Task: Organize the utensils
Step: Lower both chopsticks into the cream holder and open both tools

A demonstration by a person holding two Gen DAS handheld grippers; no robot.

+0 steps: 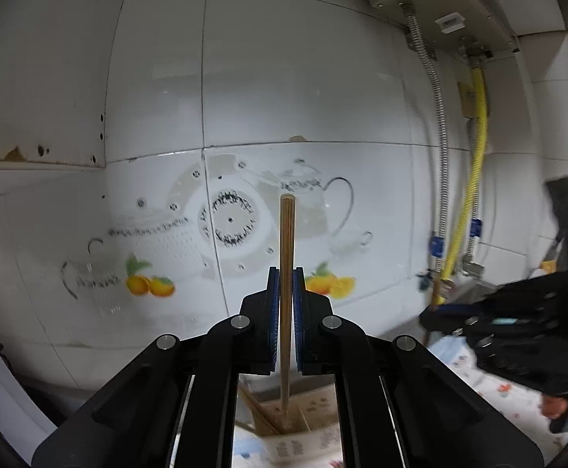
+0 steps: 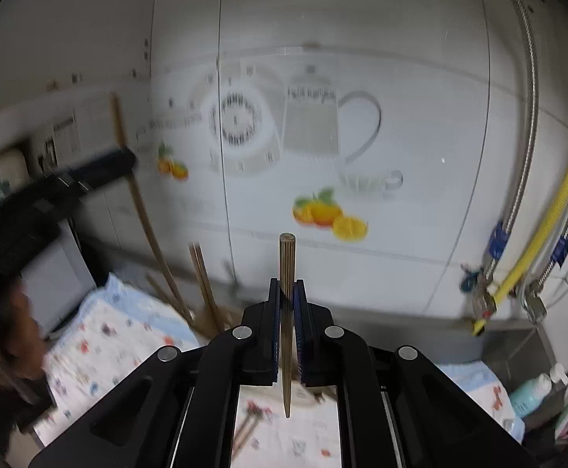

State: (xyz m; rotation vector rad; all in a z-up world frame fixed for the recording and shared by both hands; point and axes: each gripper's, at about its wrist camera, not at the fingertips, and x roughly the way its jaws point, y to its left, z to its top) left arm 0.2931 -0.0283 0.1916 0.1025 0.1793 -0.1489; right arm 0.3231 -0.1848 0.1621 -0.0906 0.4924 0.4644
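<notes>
- Left gripper: clamped on an upright wooden chopstick, whose lower tip dips into a cardboard holder below; the deposit step appears to be in hand, and release calls for the tip seated inside.
- Holder, right wrist view: more chopsticks lean in it, on the patterned cloth over the tabletop.
- Right gripper: grasping a second chopstick, round, brown, tapered, tip hanging above the cloth; probably next to go in.
</notes>
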